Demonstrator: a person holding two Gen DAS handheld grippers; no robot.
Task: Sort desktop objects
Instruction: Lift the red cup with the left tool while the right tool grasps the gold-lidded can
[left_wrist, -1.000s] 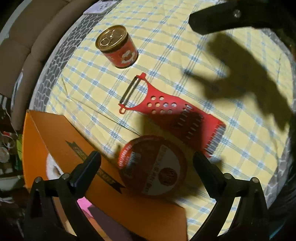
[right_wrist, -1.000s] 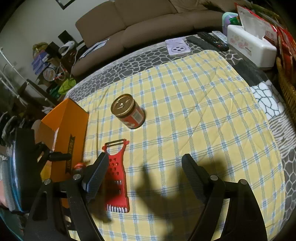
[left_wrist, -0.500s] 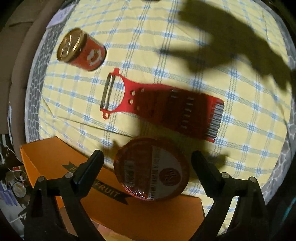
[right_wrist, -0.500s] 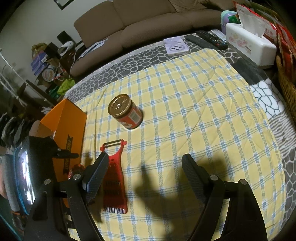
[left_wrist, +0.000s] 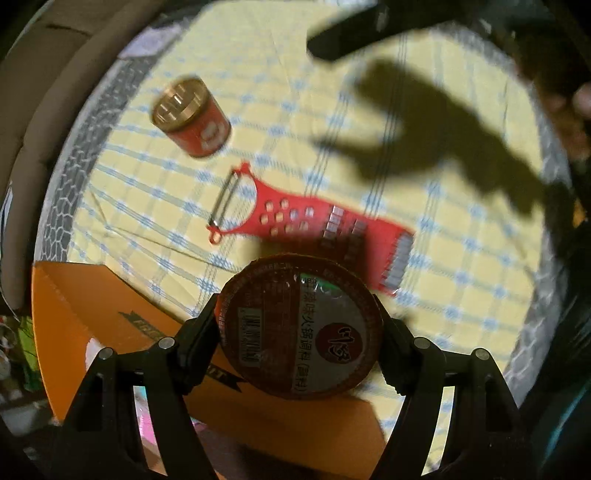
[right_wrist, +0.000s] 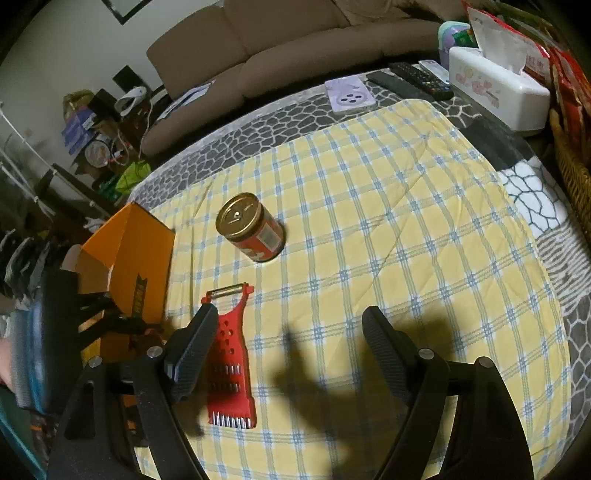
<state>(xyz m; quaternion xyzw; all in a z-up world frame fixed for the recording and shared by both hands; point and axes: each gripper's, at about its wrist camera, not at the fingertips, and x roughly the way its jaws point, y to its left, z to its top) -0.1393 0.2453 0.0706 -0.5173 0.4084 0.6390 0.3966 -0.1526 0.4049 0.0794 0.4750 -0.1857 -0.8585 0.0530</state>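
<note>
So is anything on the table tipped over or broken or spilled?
Nothing looks spilled or broken. The can stands upright and the red grater lies flat on the checked cloth. The left hand-held gripper holds the round tub level beside the orange box.

Dim warm light; hard gripper shadows across yellow checked tablecloth (right_wrist: 406, 229); left wrist view motion-blurred; glare on foil-lidded round tub (left_wrist: 301, 325); fisheye edges dark.
</note>
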